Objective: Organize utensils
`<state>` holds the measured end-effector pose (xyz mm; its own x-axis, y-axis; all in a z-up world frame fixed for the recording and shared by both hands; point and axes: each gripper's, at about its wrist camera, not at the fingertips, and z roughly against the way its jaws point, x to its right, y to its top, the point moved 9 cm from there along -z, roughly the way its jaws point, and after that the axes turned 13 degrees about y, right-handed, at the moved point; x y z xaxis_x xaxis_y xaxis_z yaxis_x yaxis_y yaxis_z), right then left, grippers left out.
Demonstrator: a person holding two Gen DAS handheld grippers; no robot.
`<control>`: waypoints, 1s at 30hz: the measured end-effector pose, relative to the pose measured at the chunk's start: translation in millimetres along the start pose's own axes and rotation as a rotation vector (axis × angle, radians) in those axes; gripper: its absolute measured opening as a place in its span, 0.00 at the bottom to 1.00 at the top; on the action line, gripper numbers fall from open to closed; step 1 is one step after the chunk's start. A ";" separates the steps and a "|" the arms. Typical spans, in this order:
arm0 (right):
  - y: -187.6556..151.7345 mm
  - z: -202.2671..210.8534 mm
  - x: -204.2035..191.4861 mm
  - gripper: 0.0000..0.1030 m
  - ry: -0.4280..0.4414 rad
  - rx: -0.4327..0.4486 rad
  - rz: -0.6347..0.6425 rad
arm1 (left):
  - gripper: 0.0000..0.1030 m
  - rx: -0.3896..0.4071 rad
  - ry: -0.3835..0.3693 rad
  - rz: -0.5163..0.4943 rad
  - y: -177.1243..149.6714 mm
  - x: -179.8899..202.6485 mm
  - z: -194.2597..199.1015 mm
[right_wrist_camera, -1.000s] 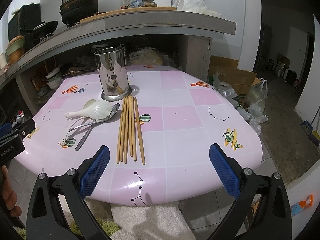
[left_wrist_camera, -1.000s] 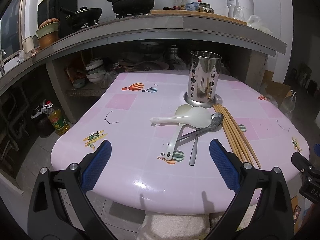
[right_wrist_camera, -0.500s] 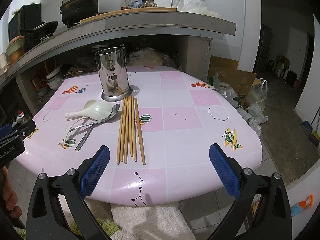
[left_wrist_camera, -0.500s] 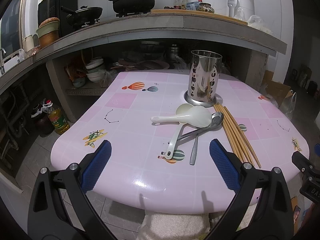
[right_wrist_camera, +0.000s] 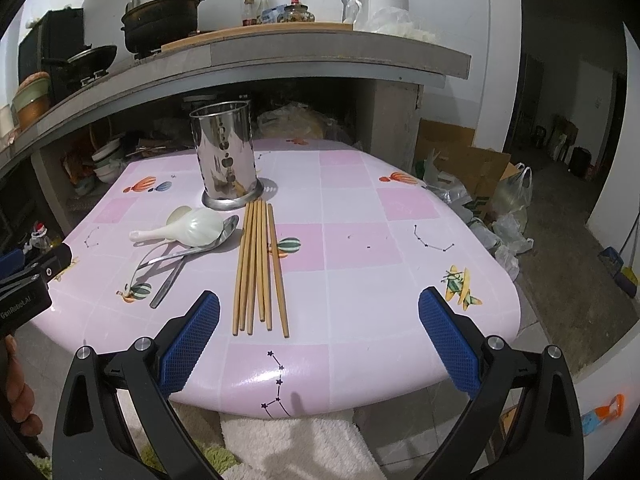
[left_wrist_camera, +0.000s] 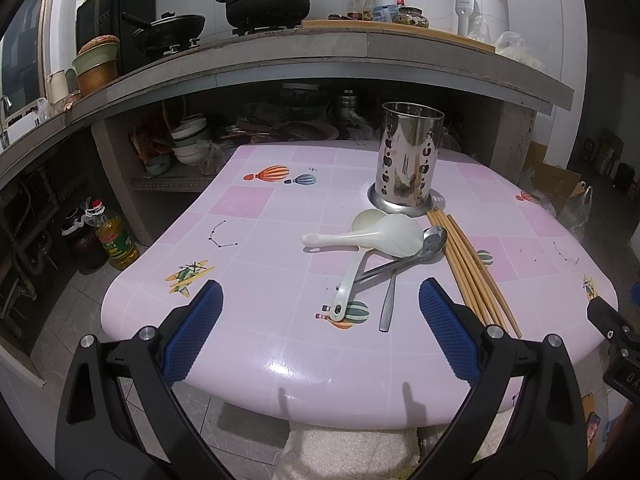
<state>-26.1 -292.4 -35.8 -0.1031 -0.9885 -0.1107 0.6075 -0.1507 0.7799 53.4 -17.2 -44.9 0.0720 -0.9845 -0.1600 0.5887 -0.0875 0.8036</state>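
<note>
A steel utensil holder (left_wrist_camera: 408,158) (right_wrist_camera: 225,158) stands upright on the pink table (left_wrist_camera: 256,240) (right_wrist_camera: 360,216). In front of it lie two white ladles (left_wrist_camera: 372,238) (right_wrist_camera: 188,228), metal spoons (left_wrist_camera: 404,264) (right_wrist_camera: 188,250) and a row of several wooden chopsticks (left_wrist_camera: 470,268) (right_wrist_camera: 258,264). My left gripper (left_wrist_camera: 320,308) is open and empty above the near table edge, short of the spoons. My right gripper (right_wrist_camera: 320,320) is open and empty above the near edge, just short of the chopstick ends.
A concrete counter (left_wrist_camera: 320,52) with pots and bottles overhangs behind the table, with bowls on the shelf under it. An oil bottle (left_wrist_camera: 114,236) stands on the floor at left. Boxes and bags (right_wrist_camera: 480,184) lie at right. A white towel (right_wrist_camera: 300,448) lies below the table edge.
</note>
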 end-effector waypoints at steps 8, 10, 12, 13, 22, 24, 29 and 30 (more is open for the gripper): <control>12.6 10.8 -4.4 0.94 -0.026 0.067 0.046 | 0.92 0.007 -0.002 0.015 4.7 -2.0 2.3; 13.3 10.9 -4.1 0.94 -0.026 0.071 0.046 | 0.92 0.007 -0.002 0.016 5.7 -2.4 2.6; 13.4 10.6 -3.4 0.94 -0.028 0.074 0.045 | 0.92 0.007 -0.002 0.016 5.6 -2.6 2.7; 13.7 10.5 -3.0 0.94 -0.029 0.075 0.043 | 0.92 0.006 -0.003 0.016 5.6 -2.6 2.7; 15.8 12.4 -2.7 0.94 -0.037 0.093 0.044 | 0.92 0.007 -0.003 0.015 5.3 -2.6 2.7; 15.8 12.9 -2.7 0.94 -0.037 0.095 0.046 | 0.92 0.006 -0.002 0.016 5.5 -2.7 2.5; 16.9 14.2 0.1 0.94 -0.047 0.103 0.050 | 0.92 0.011 0.002 0.023 6.4 -5.3 3.5; 17.8 14.1 1.2 0.94 -0.049 0.104 0.049 | 0.92 0.011 0.002 0.024 6.6 -5.9 3.4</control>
<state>-26.5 -296.0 -13.4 -0.1155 -0.9924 -0.0430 0.5279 -0.0980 0.8436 54.1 -12.5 -36.7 0.0882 -0.9860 -0.1417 0.5776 -0.0653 0.8137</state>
